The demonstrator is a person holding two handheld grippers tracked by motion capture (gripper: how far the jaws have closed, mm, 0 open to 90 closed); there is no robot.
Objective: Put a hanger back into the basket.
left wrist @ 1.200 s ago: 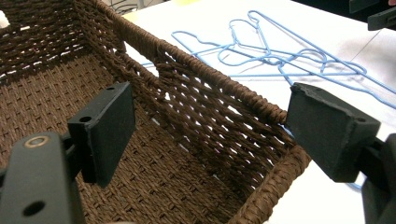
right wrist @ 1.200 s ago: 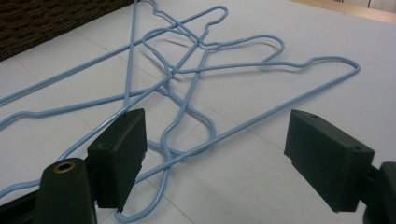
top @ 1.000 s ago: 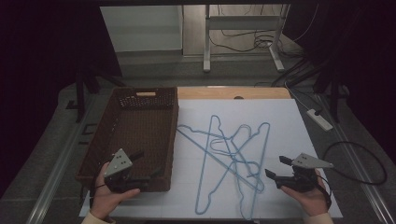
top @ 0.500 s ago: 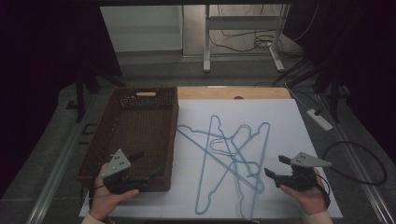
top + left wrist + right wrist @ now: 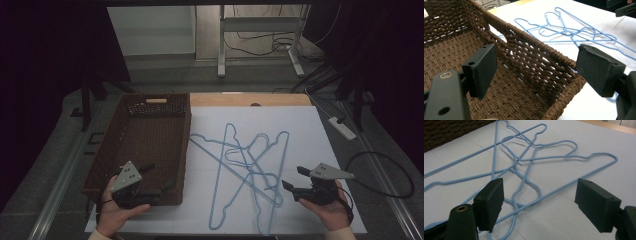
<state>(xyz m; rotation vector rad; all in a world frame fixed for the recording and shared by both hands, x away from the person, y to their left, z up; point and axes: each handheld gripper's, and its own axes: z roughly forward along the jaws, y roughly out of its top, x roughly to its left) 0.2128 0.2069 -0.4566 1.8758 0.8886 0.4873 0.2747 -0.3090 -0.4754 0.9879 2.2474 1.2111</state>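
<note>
Over the basket [image 5: 145,135] corner and hangers [image 5: 245,170], both grippers' jaws wide, empty.

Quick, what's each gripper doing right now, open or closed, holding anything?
Left gripper: open, holding nothing, jaws over the basket corner.
Right gripper: open, holding nothing, jaws facing the blue hangers.
</note>
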